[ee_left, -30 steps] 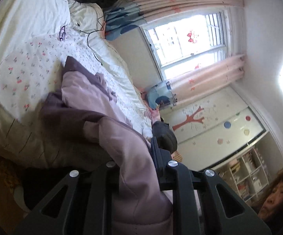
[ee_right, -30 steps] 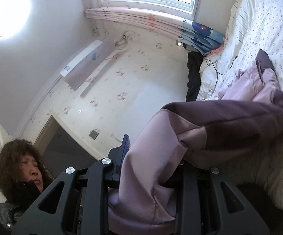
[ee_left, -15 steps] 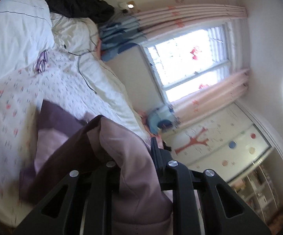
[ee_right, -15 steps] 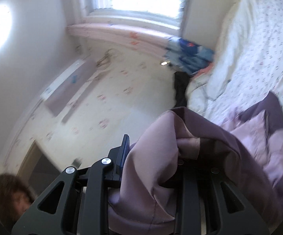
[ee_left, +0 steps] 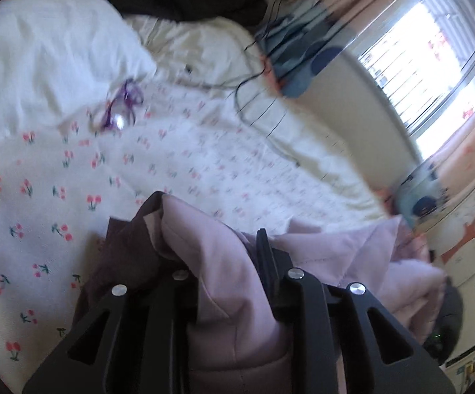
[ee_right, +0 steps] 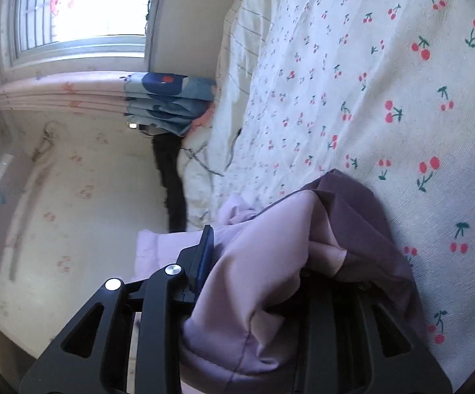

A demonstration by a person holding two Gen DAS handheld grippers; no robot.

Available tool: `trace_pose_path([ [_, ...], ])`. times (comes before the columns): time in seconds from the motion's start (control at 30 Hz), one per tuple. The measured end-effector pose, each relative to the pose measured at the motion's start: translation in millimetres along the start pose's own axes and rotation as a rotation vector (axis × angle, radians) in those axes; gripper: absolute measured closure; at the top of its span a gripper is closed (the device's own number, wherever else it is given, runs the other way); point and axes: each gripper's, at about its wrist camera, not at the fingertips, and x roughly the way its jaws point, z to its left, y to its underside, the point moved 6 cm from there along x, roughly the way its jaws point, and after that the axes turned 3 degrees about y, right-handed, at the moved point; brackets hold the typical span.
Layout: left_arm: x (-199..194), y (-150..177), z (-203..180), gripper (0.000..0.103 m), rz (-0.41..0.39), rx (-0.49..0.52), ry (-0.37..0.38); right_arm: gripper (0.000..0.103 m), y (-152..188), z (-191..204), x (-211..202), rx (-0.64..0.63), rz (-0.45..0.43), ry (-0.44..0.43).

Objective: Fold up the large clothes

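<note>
Left gripper (ee_left: 217,256): black two-finger tongs with a thick fold of the padded lilac and dark-purple quilted coat (ee_left: 224,295) between the jaws; the jaws have just been opening a little, yet the cloth fills the gap and the pads press on it.
Right gripper (ee_right: 263,262): black tongs of the same make, jaws just been opening somewhat, a bunched fold of the same coat (ee_right: 270,279) wedged between them and held; the far finger is hidden under cloth.
Coat, left wrist view: the lilac face drapes over the gripper body, a dark-purple edge rises at the left finger, and a pale lilac panel stretches away to the right, low over the bed.
Coat, right wrist view: the dark-purple part folds over the lilac part and lies against the sheet on the right.
Bed: a cream sheet printed with small red cherries (ee_left: 56,197) lies directly beneath and beyond the coat.
Farther on the bed: purple-framed spectacles (ee_left: 119,108) beside a white pillow (ee_left: 50,52), a thin dark cable (ee_left: 257,98) trailing across the sheet, a heap of black clothing (ee_left: 184,0) at the head end.
Room edge: pink curtain with a blue patterned hem (ee_right: 168,98) touching the bed corner, bright barred window (ee_right: 83,3) behind it, blurred in the left wrist view.
</note>
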Motion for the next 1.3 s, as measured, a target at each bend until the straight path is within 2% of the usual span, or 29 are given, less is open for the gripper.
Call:
trace_pose_path([
  [0.27,-27,12,-19,0.077,-0.107,0.148,-0.118,0.057,7,4,-13,-0.017,-0.001,0.013],
  [0.33,-38,12,-25,0.076,-0.138,0.167,-0.116,0.044,10,14,-21,-0.018,0.003,0.030],
  [0.4,-54,6,-30,0.074,-0.174,0.146,-0.071,0.023,11,30,-30,-0.036,-0.006,0.038],
  [0.5,-77,-5,-33,0.070,-0.216,0.031,0.038,0.012,10,63,-46,-0.074,-0.035,0.019],
  [0.53,-84,-10,-33,0.067,-0.230,-0.030,0.116,0.012,10,75,-51,-0.089,-0.048,0.014],
  [0.57,-90,-15,-29,0.058,-0.237,-0.145,0.244,0.009,10,83,-54,-0.101,-0.057,0.002],
  [0.6,-92,-18,-23,0.046,-0.232,-0.248,0.335,0.008,11,94,-59,-0.120,-0.071,-0.015],
  [0.63,-93,-22,-10,0.042,-0.226,-0.404,0.433,0.007,11,102,-64,-0.133,-0.086,-0.028],
  [0.67,-95,-24,-3,0.041,-0.229,-0.476,0.444,0.007,11,107,-68,-0.139,-0.097,-0.037],
  [0.7,-98,-27,2,0.041,-0.242,-0.483,0.397,0.007,14,114,-70,-0.166,-0.114,-0.013],
  [0.77,-104,-30,-8,0.041,-0.262,-0.379,0.303,0.007,25,128,-66,-0.287,-0.117,0.087],
  [0.83,-109,-28,-38,0.041,-0.287,-0.214,0.210,0.007,40,143,-55,-0.424,-0.098,0.180],
  [0.87,-113,-27,-56,0.041,-0.309,-0.120,0.182,0.007,52,151,-45,-0.522,-0.081,0.240],
  [0.9,-116,-25,-70,0.036,-0.324,-0.073,0.217,0.007,63,156,-34,-0.588,-0.056,0.273],
  [0.97,-118,-28,-68,0.027,-0.325,-0.145,0.320,0.007,78,160,-15,-0.665,-0.009,0.318],
  [1.03,-122,-34,-42,0.027,-0.349,-0.310,0.362,0.007,93,157,5,-0.714,0.044,0.364],
  [1.1,-130,-41,-17,0.022,-0.387,-0.421,0.424,0.007,102,153,20,-0.734,0.078,0.392],
  [1.13,-135,-45,-8,0.022,-0.395,-0.453,0.425,0.007,104,149,26,-0.742,0.089,0.416],
  [1.17,-146,-50,-4,0.022,-0.428,-0.438,0.393,0.007,106,146,30,-0.746,0.094,0.429],
  [1.2,-154,-53,-9,0.022,-0.456,-0.382,0.360,0.007,106,142,34,-0.759,0.094,0.459],
  [1.23,-162,-56,-22,0.021,-0.482,-0.286,0.322,0.007,105,139,38,-0.770,0.089,0.481],
  [1.27,-165,-55,-49,0.016,-0.484,-0.128,0.281,0.007,104,137,44,-0.793,0.075,0.520],
  [1.3,-160,-52,-69,0.012,-0.454,-0.016,0.269,0.007,103,135,48,-0.808,0.071,0.541],
])
